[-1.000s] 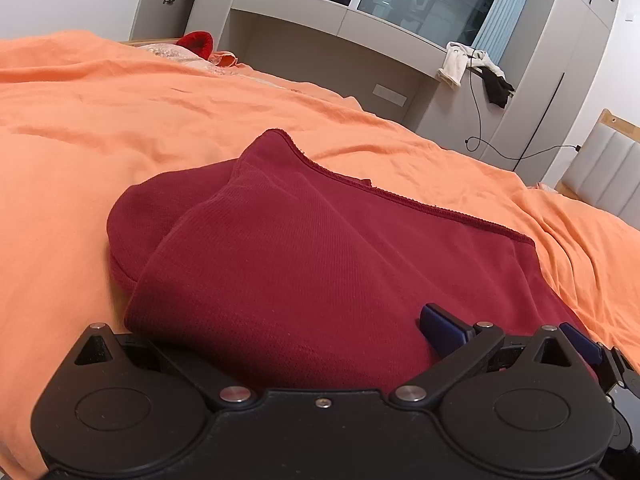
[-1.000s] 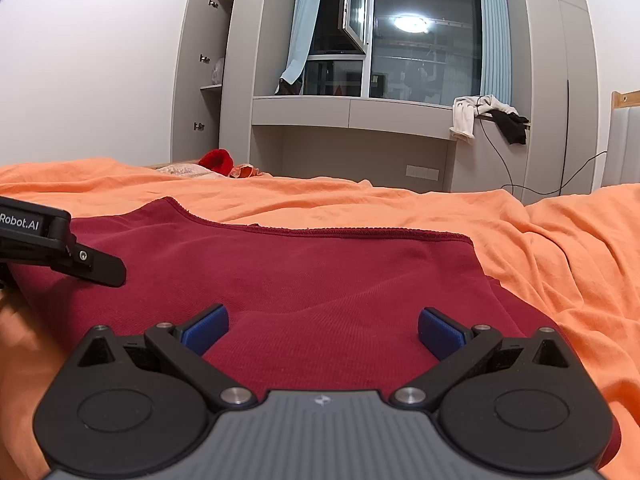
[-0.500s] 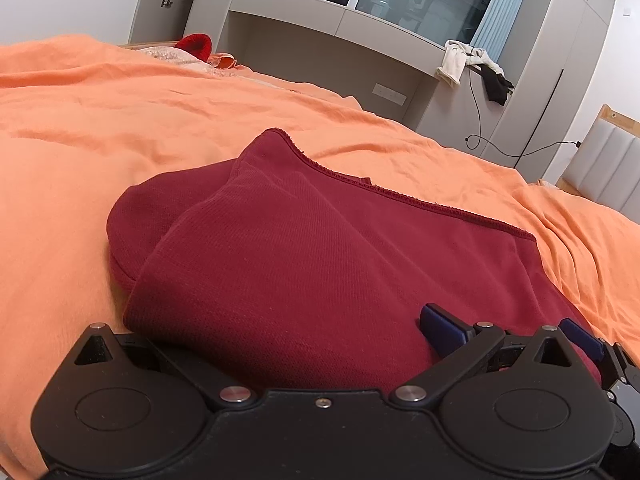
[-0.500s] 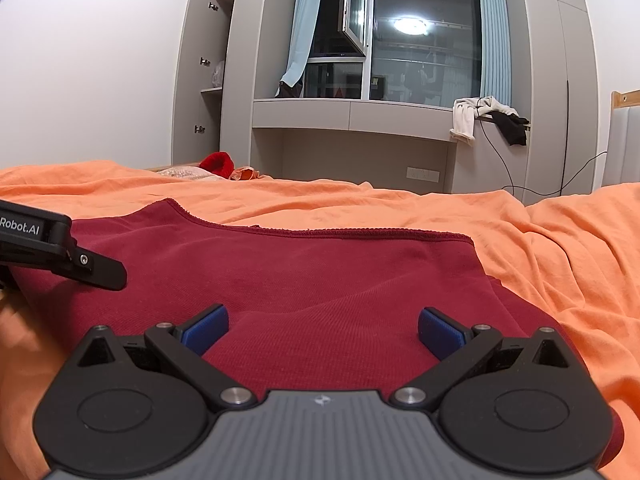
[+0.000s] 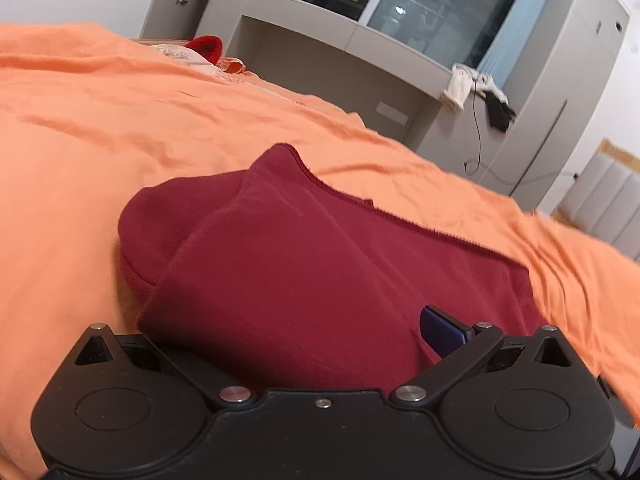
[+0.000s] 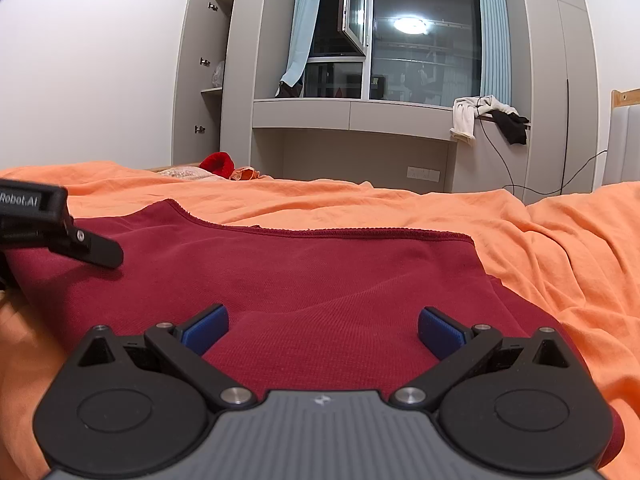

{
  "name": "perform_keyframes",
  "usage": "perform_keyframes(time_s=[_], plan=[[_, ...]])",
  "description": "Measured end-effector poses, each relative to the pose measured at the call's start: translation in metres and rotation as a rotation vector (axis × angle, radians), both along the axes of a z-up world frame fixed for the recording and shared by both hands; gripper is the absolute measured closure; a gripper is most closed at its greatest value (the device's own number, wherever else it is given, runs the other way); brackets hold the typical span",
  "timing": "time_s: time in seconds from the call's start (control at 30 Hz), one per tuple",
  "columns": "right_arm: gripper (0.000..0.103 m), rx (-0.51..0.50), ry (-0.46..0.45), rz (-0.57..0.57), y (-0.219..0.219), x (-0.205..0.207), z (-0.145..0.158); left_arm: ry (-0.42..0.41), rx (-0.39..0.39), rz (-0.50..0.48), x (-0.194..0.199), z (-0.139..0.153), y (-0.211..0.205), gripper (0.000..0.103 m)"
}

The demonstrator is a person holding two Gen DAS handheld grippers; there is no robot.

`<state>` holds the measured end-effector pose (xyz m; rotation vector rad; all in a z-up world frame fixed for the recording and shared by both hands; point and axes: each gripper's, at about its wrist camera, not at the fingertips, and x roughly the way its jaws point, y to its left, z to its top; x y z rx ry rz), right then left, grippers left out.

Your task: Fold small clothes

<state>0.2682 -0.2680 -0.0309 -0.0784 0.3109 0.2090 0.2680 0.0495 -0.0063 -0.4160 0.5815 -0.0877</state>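
A dark red knit garment (image 5: 320, 264) lies folded on the orange bedsheet (image 5: 100, 132); it also shows in the right wrist view (image 6: 320, 280). My left gripper (image 5: 320, 332) is open at its near edge, with the cloth draped over the left finger; only the right blue pad (image 5: 442, 330) shows. My right gripper (image 6: 322, 330) is open and low over the garment's near edge, both blue pads (image 6: 204, 328) showing, nothing between them. The left gripper's body shows at the left in the right wrist view (image 6: 52, 224).
Orange sheet (image 6: 560, 248) spreads all round the garment. A red item (image 6: 218, 162) and pale cloth lie at the bed's far edge. A grey window desk (image 6: 352, 114) with hanging clothes (image 6: 486, 116) and a cable stands beyond.
The left gripper has tilted and drawn slightly back and up; the view rolled. The right gripper has lifted a little. The garment has not visibly moved.
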Motion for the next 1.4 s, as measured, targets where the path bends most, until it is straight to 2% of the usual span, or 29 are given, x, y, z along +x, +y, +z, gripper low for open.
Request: perform_keyframes(time_s=[0.17,0.3,0.37,0.43,0.53,0.63,0.83,0.93,1.07,1.23,1.4], plan=[[0.0,0.025,0.043,0.02,-0.004,0.003,0.006,-0.023,-0.018,0.064,-0.001,0.001,0.006,0.009],[0.0,0.07,0.094,0.06,-0.014,0.004,0.015,-0.025,-0.04,0.132,0.0,0.005,0.013,0.02],[0.0,0.08,0.104,0.071,-0.019,0.001,0.018,-0.032,-0.055,0.161,0.001,0.007,0.017,0.031],[0.0,0.088,0.102,0.075,-0.024,-0.003,0.022,-0.031,-0.051,0.173,0.004,0.011,0.018,0.055],[0.0,0.112,0.082,0.069,-0.037,-0.012,0.031,-0.054,0.011,0.156,0.009,0.021,0.012,0.081],[0.0,0.155,0.041,0.023,-0.058,-0.022,0.043,-0.095,0.074,0.111,0.015,0.037,-0.004,0.088],[0.0,0.238,0.011,-0.12,-0.11,-0.03,0.065,-0.218,0.237,-0.051,0.025,0.084,-0.069,0.091],[0.0,0.257,0.013,-0.196,-0.138,-0.027,0.074,-0.272,0.295,-0.145,0.025,0.103,-0.111,0.092],[0.0,0.346,0.007,-0.292,-0.18,-0.027,0.082,-0.315,0.367,-0.294,0.018,0.117,-0.174,0.092],[0.0,0.541,0.059,-0.346,-0.22,-0.027,0.076,-0.264,0.428,-0.472,0.004,0.094,-0.238,0.091],[0.0,0.592,0.122,-0.332,-0.227,-0.022,0.063,-0.253,0.587,-0.564,-0.017,0.053,-0.271,0.088]])
